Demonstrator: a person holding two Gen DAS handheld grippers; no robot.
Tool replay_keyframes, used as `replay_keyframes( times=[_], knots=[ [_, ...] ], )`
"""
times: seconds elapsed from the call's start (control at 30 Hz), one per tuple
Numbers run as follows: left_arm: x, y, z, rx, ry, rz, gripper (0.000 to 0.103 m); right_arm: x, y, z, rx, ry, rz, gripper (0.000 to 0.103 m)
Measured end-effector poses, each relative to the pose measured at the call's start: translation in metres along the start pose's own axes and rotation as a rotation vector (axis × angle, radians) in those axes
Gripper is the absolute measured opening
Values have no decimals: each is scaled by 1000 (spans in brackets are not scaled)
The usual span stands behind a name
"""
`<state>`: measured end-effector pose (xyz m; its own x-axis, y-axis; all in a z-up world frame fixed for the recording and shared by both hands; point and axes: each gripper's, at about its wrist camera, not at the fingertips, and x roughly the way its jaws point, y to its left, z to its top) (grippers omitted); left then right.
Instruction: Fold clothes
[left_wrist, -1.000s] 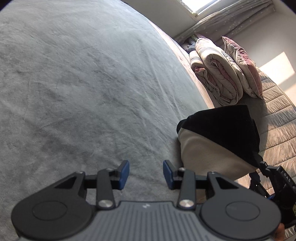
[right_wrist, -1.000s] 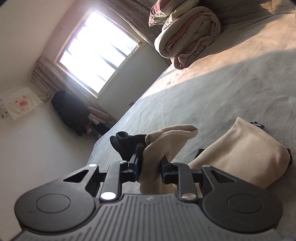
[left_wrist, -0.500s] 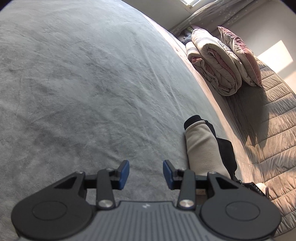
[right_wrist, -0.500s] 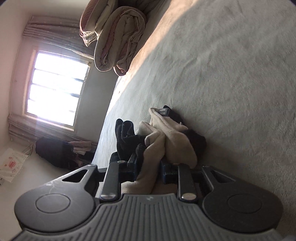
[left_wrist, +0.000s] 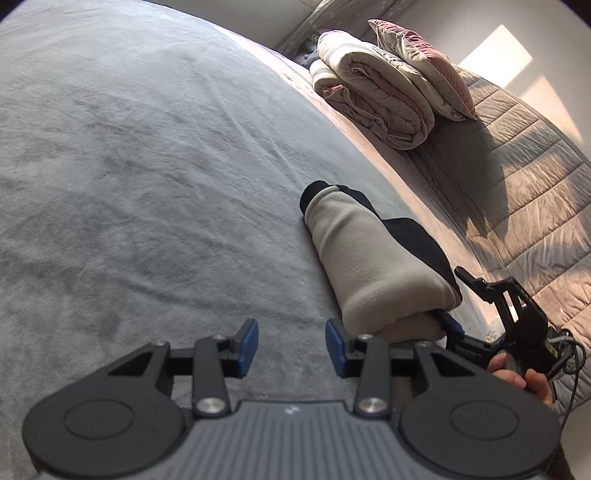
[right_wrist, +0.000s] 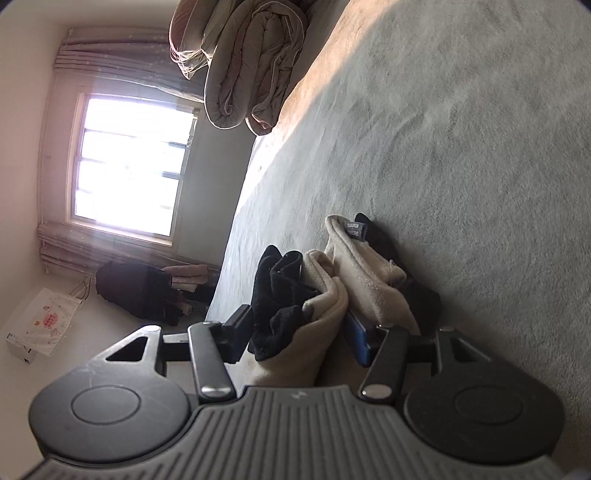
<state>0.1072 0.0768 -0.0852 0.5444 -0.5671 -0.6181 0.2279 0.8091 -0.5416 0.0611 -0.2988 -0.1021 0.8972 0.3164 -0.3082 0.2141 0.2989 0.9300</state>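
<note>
The folded garment (left_wrist: 373, 266), beige fleece with a black lining, lies as a bundle on the grey bedspread (left_wrist: 147, 184), its near end between the fingers of my right gripper (right_wrist: 295, 332). My right jaws are opening; the fabric sits between them, but the pads no longer press it. My left gripper (left_wrist: 291, 347) hangs over bare bedspread beside the bundle, jaws parted and holding nothing. A rolled quilt (left_wrist: 373, 96) rests farther back.
</note>
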Motion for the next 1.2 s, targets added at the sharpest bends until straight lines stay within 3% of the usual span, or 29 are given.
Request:
replay_keyframes(
  times=[0.2,0.33,0.37,0.4,0.53,0.73,0.83,0.87,0.9,1.03,1.2],
  knots=[
    [15,-20,15,-6,-53,-2,32,10,23,18,-162,95,-53,58],
    [34,-42,25,15,-66,10,18,18,35,25,-253,169,-71,60],
    [39,-48,26,27,-68,18,8,18,37,26,-273,191,-71,62],
    [44,-54,28,39,-70,26,5,18,36,24,-300,225,-70,64],
    [63,-69,26,51,-43,23,2,17,34,27,-328,282,-47,67],
    [70,-85,11,85,-42,70,2,25,19,33,-230,264,-18,69],
    [71,-96,3,138,-59,106,2,25,28,30,-301,226,-33,69],
    [71,-101,2,169,-68,130,2,24,30,27,-334,213,-38,60],
    [71,-105,1,192,-76,149,2,22,32,24,-367,201,-42,40],
    [64,-108,9,178,-118,162,3,14,45,25,-478,180,4,35],
    [64,-111,26,144,-164,175,3,7,51,36,-513,175,18,35]
  ],
)
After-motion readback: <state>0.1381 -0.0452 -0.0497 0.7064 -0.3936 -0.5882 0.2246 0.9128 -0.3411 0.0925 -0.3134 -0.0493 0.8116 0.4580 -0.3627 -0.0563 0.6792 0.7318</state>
